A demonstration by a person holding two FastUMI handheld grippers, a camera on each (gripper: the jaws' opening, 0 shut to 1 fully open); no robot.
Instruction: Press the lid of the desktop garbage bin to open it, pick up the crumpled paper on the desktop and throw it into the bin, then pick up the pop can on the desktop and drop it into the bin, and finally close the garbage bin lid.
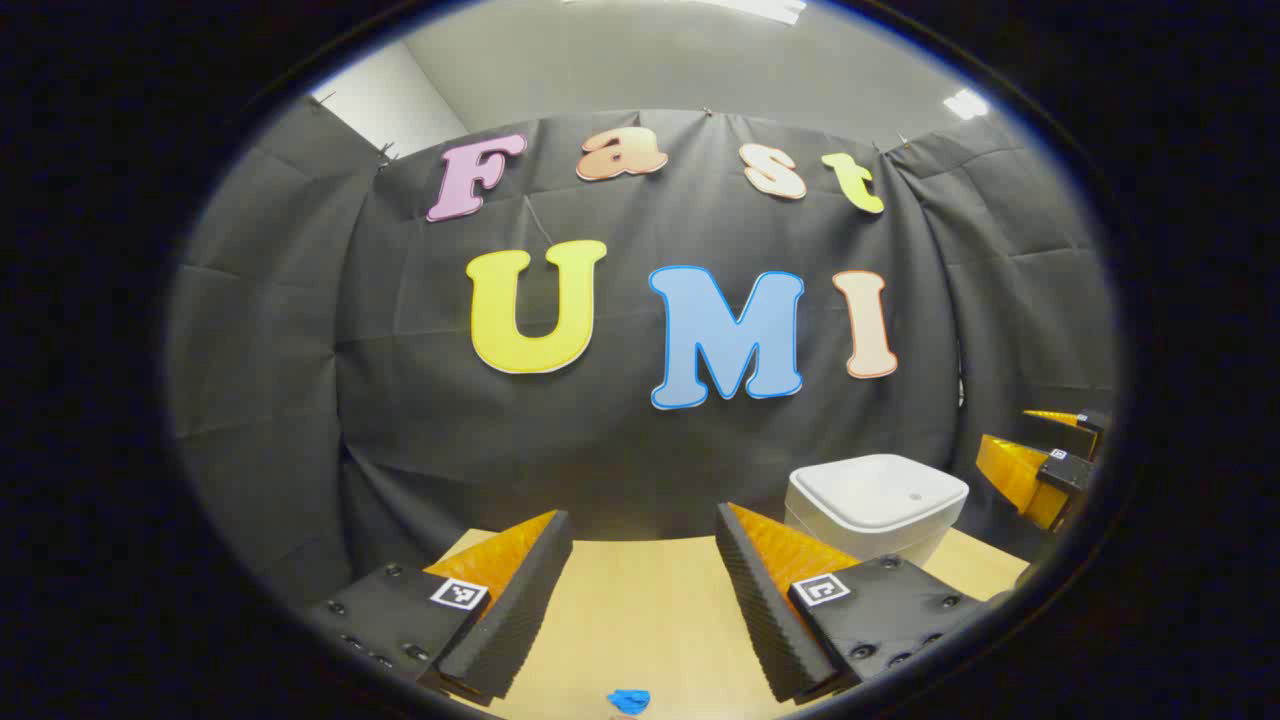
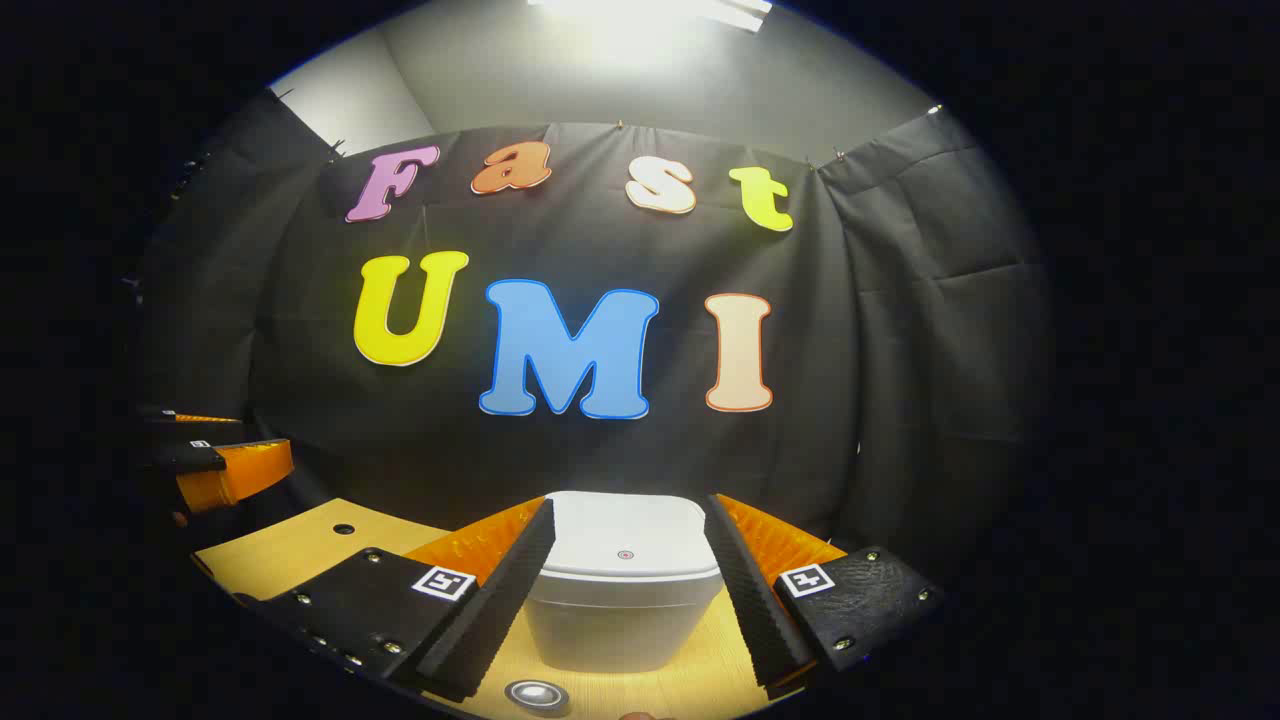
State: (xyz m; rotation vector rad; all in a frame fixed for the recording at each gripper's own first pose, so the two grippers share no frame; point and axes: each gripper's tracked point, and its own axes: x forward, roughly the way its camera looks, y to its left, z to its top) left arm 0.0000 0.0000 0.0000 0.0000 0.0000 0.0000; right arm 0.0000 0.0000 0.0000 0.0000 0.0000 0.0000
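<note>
Two open tools: the right tool [image 2: 625, 585] frames the white square plastic bin [image 2: 622, 590] (lid shut); an off-centre press may shove it across the pale wooden worktop [image 2: 300, 545], while the left tool [image 1: 645, 590] grips nothing.

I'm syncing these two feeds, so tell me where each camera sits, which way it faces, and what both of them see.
Left gripper view: rides on the left gripper, facing the booth wall across the table; its open fingers flank bare tabletop; the right gripper shows far right.
Right gripper view: rides on the right gripper, facing the garbage bin between its open fingers; the left gripper shows far left.
Shared: the bin with its lid shut, table, wall.
</note>
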